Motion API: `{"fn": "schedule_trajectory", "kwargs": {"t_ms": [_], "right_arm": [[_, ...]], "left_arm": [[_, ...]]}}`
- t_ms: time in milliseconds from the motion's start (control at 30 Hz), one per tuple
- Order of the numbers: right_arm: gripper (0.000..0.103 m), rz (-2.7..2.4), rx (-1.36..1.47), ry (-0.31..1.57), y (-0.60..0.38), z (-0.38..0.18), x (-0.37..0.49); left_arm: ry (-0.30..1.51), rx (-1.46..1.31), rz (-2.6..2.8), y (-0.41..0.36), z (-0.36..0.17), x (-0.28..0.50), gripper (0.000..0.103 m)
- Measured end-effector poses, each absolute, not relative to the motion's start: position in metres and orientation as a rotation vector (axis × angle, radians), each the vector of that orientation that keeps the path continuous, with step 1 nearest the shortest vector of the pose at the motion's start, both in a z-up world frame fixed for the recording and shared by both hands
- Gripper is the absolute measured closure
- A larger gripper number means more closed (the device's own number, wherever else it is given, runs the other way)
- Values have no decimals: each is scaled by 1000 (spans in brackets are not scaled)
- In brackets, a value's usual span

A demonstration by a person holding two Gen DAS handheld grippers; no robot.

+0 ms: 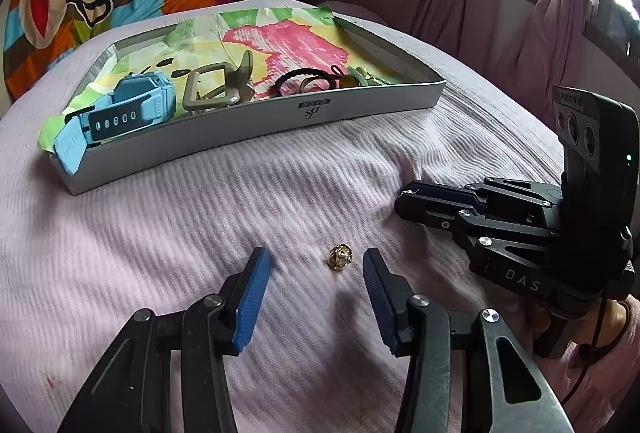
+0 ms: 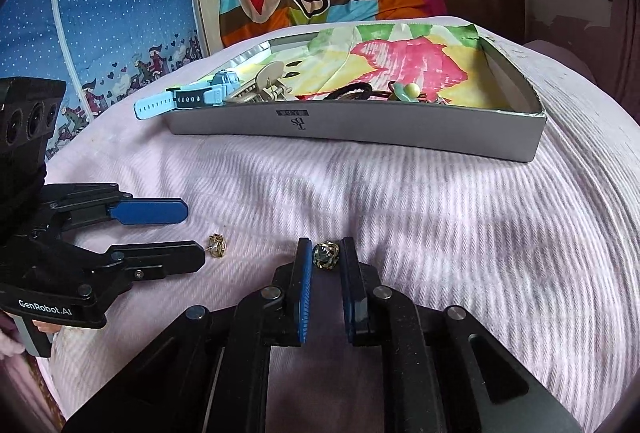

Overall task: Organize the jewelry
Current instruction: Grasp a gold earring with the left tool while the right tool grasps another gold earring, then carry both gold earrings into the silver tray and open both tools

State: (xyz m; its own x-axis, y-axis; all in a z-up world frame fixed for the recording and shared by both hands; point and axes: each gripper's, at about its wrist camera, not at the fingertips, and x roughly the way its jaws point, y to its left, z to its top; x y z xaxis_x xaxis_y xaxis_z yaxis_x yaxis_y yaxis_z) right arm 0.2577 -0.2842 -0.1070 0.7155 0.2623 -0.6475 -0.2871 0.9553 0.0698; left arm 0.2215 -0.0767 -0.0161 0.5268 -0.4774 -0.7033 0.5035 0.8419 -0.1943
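Pink ribbed bedspread carries a shallow white box holding a blue watch and hair ties. Left gripper stands half open around one gold earring. Right gripper pinches another gold earring.

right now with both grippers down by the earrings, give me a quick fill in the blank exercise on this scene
1. The right gripper is shut on one gold earring, while the left gripper stands ___ around the other earring.
2. The bedspread under both earrings is ___ in colour.
3. The watch lying in the grey box is ___ in colour.

Missing words: open; pink; blue
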Motion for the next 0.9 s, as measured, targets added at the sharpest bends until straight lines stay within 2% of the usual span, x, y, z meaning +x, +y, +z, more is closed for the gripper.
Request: {"fn": "schedule_trajectory", "kwargs": {"t_ms": [167,367,633,900], "right_arm": [[91,302,-14,708,-291,-107,257],[91,301,1,709,-294,-108,258],[91,305,-9,697,-293,-110,256],[91,323,-2,626,-295,-102,247]], "left_arm": [[843,88,-578,-89,-19,223,71],[852,159,-523,-100,-22,223,89],[812,111,-515,-90,-16,215,89],[696,52,-503,-82,9,211,89]]}}
